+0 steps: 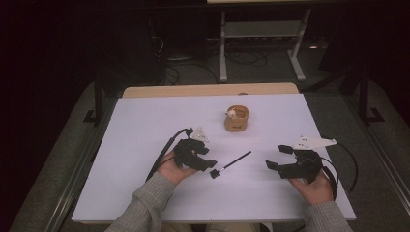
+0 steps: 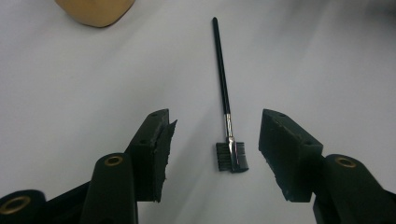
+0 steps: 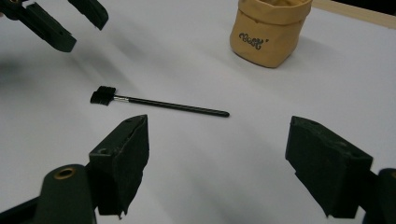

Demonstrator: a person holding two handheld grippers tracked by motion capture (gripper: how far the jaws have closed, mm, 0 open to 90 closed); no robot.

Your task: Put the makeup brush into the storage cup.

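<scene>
Lying flat on the counter (image 1: 145, 145), the brush (image 2: 225, 98) has its bristle end between the gaping left tongs (image 2: 215, 154), ready for a pinch; right tongs (image 3: 217, 163) wait apart nearby, pouch (image 3: 271, 30) beyond.

Tan pouch (image 2: 95, 11) cropped by the top edge in the left gripper view, its contents (image 1: 232, 113) too small to identify.

Grey knit sleeves with ribbed cuffs on both forearms. Left tongs (image 1: 209, 159): matte black body, white three-cornered plate on top, black cable looping back past the wrist. Right tongs (image 1: 276, 157): same black build, larger white plate, black cable arcing behind. Jaws blocky black with ragged pad edges; brass-ringed screw holes at the pivots.
</scene>
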